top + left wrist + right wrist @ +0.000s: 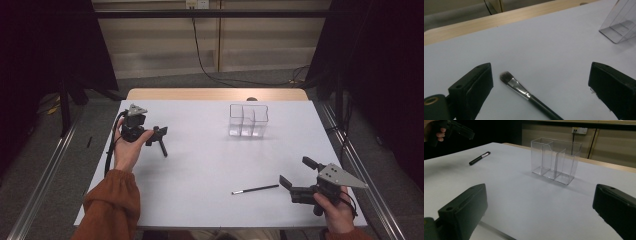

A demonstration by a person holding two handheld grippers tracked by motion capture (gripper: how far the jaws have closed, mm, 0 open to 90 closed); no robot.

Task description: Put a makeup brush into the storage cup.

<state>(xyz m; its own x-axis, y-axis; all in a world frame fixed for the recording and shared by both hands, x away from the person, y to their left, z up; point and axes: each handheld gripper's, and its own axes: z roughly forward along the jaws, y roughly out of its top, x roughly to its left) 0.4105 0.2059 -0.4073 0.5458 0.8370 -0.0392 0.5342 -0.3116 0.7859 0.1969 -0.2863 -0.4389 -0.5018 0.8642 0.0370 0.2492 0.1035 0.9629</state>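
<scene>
Three things lying on the white table: a clear plastic organiser with three open-topped compartments (248, 120), upright toward the far side and empty; a short black-handled makeup brush with a silver ferrule and dark bristles (524, 93), flat at the left. Nearer the front right, a thin black brush with a pale tip (255, 189), lying flat, well apart from the organiser.

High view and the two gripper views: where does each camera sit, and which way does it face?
High view: above the person's side, facing forward and down on the white table; both forearms, hands, the left gripper and the right gripper show.
Left gripper view: rides the left gripper, looking low along its open fingers at a makeup brush.
Right gripper view: rides the right gripper, looking across the table past its open fingers at the clear organizer; the left hand shows far off.
Shared: both gripper views catch the organizer and the brush.
</scene>
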